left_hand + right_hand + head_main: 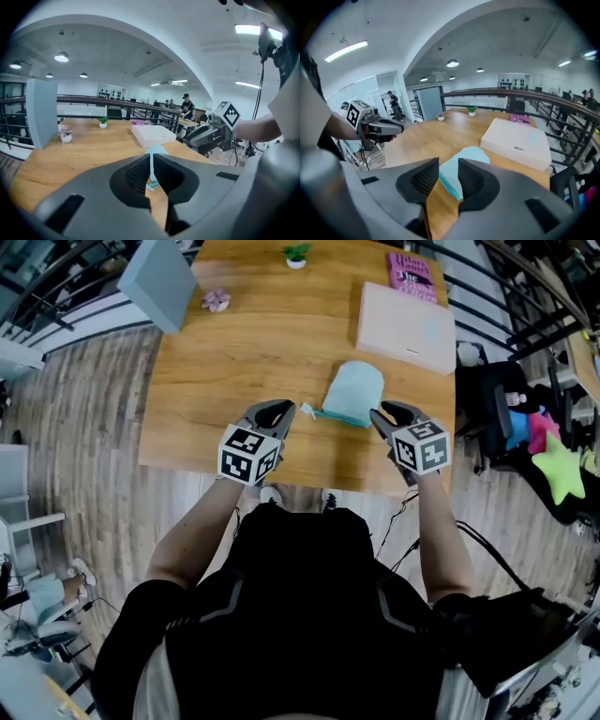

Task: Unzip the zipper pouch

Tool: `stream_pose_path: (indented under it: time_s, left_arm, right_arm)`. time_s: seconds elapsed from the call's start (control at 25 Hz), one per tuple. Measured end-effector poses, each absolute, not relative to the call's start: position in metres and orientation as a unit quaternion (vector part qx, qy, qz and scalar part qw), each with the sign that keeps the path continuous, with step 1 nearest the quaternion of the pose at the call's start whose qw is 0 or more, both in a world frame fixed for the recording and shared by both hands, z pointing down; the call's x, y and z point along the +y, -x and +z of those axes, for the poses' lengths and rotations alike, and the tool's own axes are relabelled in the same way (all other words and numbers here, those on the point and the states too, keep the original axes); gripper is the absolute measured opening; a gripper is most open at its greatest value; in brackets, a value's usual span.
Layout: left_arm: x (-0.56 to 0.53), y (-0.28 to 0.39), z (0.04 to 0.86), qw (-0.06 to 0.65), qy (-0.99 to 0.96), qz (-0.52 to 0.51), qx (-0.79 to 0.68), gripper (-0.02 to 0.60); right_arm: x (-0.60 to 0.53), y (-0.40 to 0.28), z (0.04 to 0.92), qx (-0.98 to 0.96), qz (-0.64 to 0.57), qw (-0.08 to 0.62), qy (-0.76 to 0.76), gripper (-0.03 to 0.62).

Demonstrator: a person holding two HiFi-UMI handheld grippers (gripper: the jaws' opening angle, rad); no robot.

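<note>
Holding both tools over the counter's near edge, you have the left tool (286, 412) pressed together on nothing and the right tool (380, 415) spread, with nothing between its jaws. The zipper pouch (353, 392) lies flat on the counter (262, 343) just beyond and between them, touched by neither, its teal zipper edge toward you. A small white tab (307, 410) at its near left corner, just beside the left tool's tips, may be the pull; it is too small to be sure. Farther back sits a white box (406, 327), then a pink book (411, 273) and a small potted plant (296, 256).
</note>
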State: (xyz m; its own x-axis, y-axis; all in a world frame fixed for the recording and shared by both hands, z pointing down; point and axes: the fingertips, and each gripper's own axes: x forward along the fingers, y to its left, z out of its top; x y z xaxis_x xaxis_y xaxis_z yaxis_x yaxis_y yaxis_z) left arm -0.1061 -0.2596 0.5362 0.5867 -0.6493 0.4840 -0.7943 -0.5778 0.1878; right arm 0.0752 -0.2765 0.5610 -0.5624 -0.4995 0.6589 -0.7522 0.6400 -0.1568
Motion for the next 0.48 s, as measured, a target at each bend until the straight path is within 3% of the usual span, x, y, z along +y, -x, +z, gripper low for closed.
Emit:
stream_pose_path:
  time_s: [0.48]
  left_arm:
    - [-0.276,0.135,0.382,0.094,-0.906,0.086,-0.403,0.035]
  right_arm:
    - [-0.270,-0.061,0.375,-0.867,0.109,0.156,-0.461,0.101]
